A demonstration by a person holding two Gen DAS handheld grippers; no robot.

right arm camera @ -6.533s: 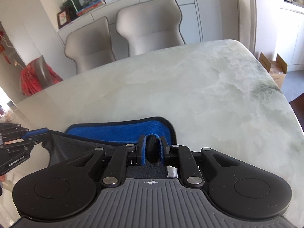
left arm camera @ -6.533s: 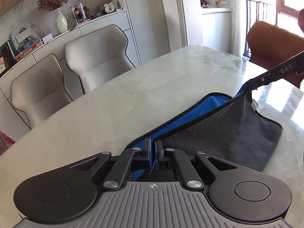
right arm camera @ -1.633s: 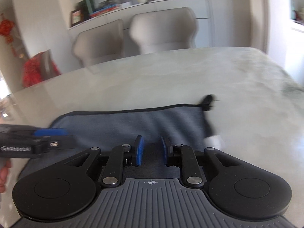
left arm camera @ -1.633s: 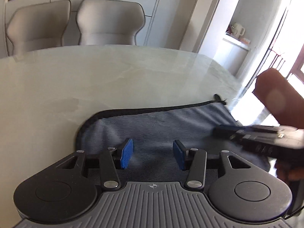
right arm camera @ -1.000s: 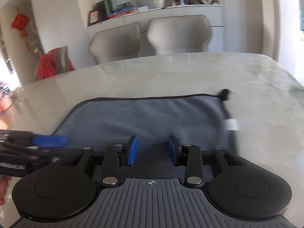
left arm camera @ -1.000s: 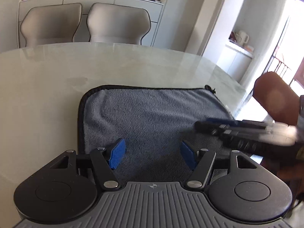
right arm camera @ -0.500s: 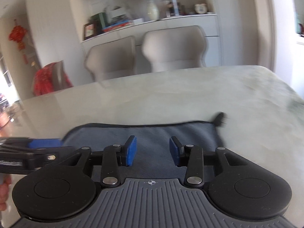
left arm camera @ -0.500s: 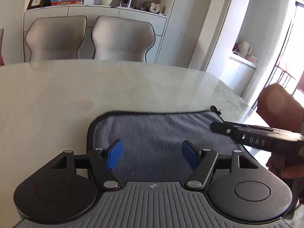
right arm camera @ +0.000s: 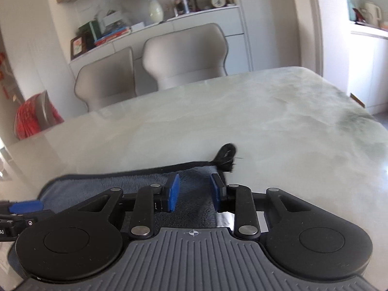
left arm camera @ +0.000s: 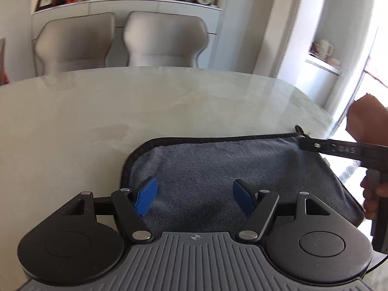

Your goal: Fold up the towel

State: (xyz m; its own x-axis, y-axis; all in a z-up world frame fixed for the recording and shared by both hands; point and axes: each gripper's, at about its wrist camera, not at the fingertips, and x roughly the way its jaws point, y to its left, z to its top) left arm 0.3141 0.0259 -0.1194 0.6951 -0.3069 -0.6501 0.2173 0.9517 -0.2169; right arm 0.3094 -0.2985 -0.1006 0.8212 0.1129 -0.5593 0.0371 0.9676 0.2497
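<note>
A grey towel with black trim lies flat, folded, on the marble table. My left gripper is open above the towel's near left part, holding nothing. My right gripper is open over the towel near its far right corner, where a black hanging loop sticks out. The right gripper also shows in the left wrist view, reaching over the towel's right edge. The left gripper's blue fingertip shows at the left edge of the right wrist view.
Two beige chairs stand behind the table's far edge, with a sideboard behind them carrying books and a vase. A brown chair stands at the right. The table's right edge curves away near the towel.
Both grippers let go of the towel after folding it and are open. In the last half second the right gripper has shifted toward the towel's far right corner; the left has barely moved.
</note>
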